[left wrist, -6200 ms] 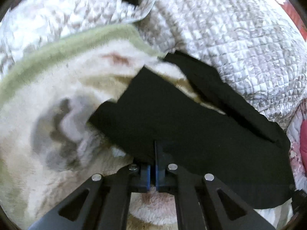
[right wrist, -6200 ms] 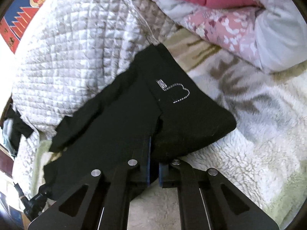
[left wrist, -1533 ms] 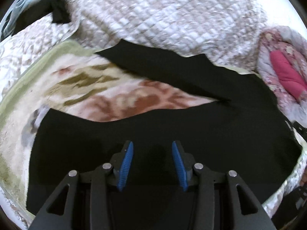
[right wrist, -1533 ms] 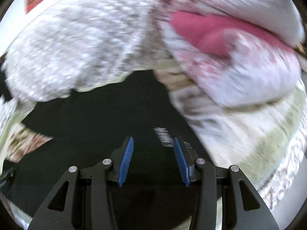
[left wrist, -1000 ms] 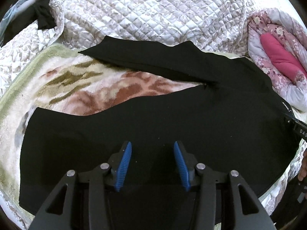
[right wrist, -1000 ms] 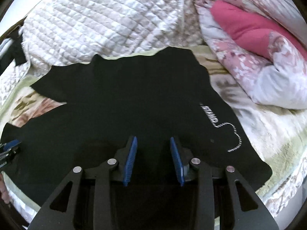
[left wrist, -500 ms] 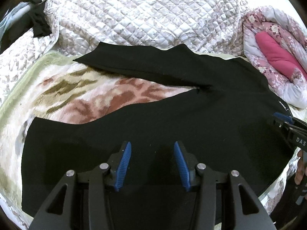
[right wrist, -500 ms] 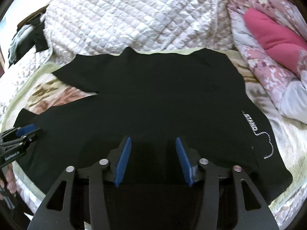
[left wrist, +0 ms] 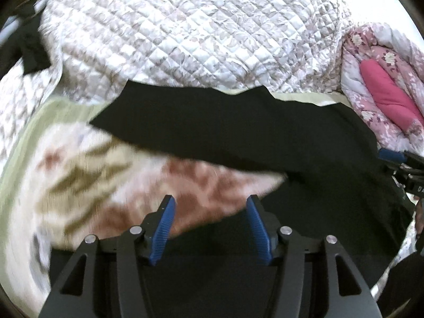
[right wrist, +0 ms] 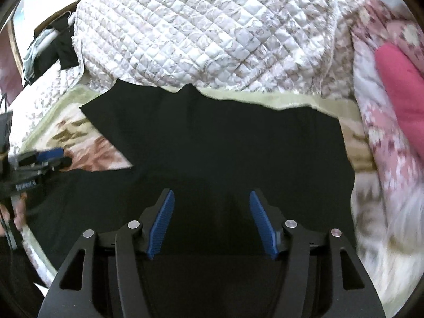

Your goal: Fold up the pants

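Observation:
Black pants [left wrist: 238, 132] lie spread flat on a patterned fleece blanket [left wrist: 79, 172], legs apart in a V pointing left. They also show in the right wrist view [right wrist: 238, 145]. My left gripper [left wrist: 210, 225] is open and empty, held over the near leg by the crotch gap. My right gripper [right wrist: 212, 220] is open and empty over the waist part. The right gripper also shows at the right edge of the left wrist view [left wrist: 397, 159], and the left gripper at the left edge of the right wrist view [right wrist: 42, 159].
A quilted white cover [left wrist: 198, 31] is heaped behind the pants. A pink floral duvet [left wrist: 384, 92] lies at the right. Dark clothing [right wrist: 61, 45] hangs at the far left. The blanket's green border [right wrist: 265, 98] runs along the far edge.
Both grippers have moved forward and lower over the pants, so the far leg and quilt look closer. The jaws stay open. The pants have not moved.

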`<state>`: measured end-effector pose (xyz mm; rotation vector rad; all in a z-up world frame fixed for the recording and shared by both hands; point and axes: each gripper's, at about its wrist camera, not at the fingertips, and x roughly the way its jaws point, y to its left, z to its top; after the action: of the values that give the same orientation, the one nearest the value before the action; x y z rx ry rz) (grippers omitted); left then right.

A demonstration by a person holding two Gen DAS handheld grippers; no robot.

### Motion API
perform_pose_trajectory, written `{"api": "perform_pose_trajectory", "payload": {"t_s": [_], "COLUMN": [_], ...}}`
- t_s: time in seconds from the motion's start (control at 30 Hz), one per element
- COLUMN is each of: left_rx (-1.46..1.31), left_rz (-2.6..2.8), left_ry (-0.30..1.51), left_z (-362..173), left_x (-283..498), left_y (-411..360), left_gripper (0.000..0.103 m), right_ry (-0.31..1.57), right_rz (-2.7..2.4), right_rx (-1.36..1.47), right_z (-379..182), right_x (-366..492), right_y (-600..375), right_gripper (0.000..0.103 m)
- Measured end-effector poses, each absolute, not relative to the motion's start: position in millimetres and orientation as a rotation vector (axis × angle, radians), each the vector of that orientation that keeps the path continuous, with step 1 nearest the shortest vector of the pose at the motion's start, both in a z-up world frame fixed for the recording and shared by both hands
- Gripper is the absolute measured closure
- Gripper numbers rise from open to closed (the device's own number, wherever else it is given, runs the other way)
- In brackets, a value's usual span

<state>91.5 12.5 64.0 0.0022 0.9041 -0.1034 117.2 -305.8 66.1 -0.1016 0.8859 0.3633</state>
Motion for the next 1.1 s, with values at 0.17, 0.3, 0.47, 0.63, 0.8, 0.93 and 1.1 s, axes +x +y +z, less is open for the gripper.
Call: {"api": "perform_pose_trajectory", "payload": {"t_s": [0.17, 0.3, 0.47, 0.63, 0.8, 0.93, 1.1], "left_rx": [0.040, 0.052, 0.094, 0.108, 0.134, 0.189, 0.229], "left_rz": [-0.095, -0.094, -0.086, -0.075, -0.113, -0.117, -0.117], "left_ry": [0.890, 0.886, 0.889, 0.915, 0.948, 0.917, 0.876], "left_z": [69, 67, 50, 26, -1, -3, 14], "left_x": [146, 197, 255, 294, 309, 305, 292], "left_y": [21, 21, 11, 2, -13, -25, -42], "left_gripper": [0.043, 0.041, 0.039, 0.039, 0.025, 0.047, 0.099], "right_ry": [0.894, 0.902, 0.931, 0.984, 1.046, 1.026, 0.967], "right_rz": [0.409, 0.422, 0.427, 0.434, 0.485, 0.511, 0.496], "right_rx": [-0.146, -0.189, -0.217, -0.253, -0.272, -0.280, -0.336], "right_z": [66, 60, 44, 22, -2, 1, 22], "right_x": [171, 219, 274, 310, 326, 323, 299], "right_y": [-315, -313, -310, -304, -293, -288, -276], "right_gripper": [0.043, 0.043, 0.043, 0.042, 0.042, 0.082, 0.095]}}
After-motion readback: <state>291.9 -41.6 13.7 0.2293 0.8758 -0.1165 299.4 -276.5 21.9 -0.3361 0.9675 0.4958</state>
